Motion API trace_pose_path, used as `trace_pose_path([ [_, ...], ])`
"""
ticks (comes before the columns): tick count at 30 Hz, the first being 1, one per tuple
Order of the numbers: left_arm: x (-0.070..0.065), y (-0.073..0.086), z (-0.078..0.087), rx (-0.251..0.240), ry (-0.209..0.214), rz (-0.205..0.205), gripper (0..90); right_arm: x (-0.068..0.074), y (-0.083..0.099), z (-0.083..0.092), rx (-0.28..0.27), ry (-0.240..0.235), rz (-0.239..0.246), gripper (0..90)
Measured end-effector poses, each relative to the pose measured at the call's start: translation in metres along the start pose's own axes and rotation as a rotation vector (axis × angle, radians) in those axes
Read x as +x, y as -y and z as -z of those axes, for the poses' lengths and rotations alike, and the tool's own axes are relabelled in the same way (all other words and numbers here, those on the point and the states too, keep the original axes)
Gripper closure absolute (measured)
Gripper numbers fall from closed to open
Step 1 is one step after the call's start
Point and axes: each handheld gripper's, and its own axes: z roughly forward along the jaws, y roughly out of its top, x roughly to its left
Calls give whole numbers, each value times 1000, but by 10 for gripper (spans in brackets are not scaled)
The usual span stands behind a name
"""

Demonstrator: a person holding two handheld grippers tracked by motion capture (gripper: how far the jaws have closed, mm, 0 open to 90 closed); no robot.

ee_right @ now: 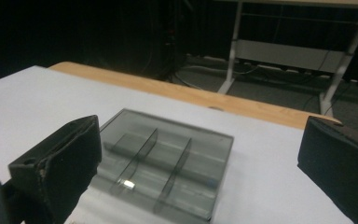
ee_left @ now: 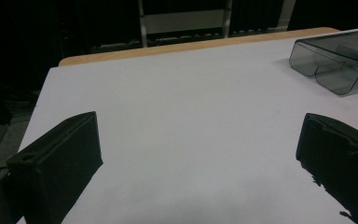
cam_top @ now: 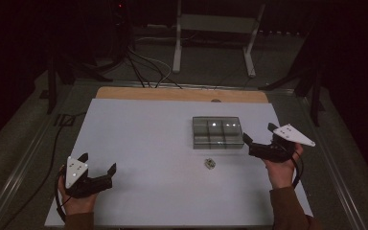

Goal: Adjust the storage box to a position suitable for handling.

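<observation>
The box (cam_top: 218, 132), a smoky clear organizer split into 6 compartments in 2 rows of 3, is sitting on the white sheet (cam_top: 143, 158) right of centre, toward the far edge. In the right gripper view the box (ee_right: 163, 161) is lying flat, its dividers showing through the lid, and a small bright piece (ee_right: 128, 184) is glinting in a near compartment; what it is cannot be told. In the left gripper view a corner of the box (ee_left: 338, 58) is showing at the upper right.

Just in front of the box, a small metal part (cam_top: 210, 163) is lying on the sheet, apart from the box and from both tools.

The right gripper (cam_top: 258, 140) is hovering just beside the box's right end, its near jaw close to the box's front corner; whether it is touching cannot be told. Its jaws are standing wide apart and gripping nothing, and in its own view the right gripper (ee_right: 200, 172) is framing the box between them. The right hand (cam_top: 281, 165) is holding it from below.

The left gripper (cam_top: 98, 163) is resting well apart from the box, near the sheet's front left corner, in the left hand (cam_top: 76, 199). Its jaws are also spread wide with nothing between them; in its own view the left gripper (ee_left: 200, 144) is looking across bare sheet.

Beyond the sheet, a wooden table edge (cam_top: 182, 94) is showing, with cables (cam_top: 143, 67) on the floor behind.
</observation>
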Motion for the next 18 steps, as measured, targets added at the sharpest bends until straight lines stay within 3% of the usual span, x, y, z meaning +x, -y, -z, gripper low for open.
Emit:
trace_pose_path([
  [10, 0, 1, 0, -9, -14, -5, 17, -19, -10, -16, -14, 51, -31, 0],
  [18, -2, 1, -1, -8, -19, -13, 17, -30, -7, -36, 35, 70, -25, 0],
])
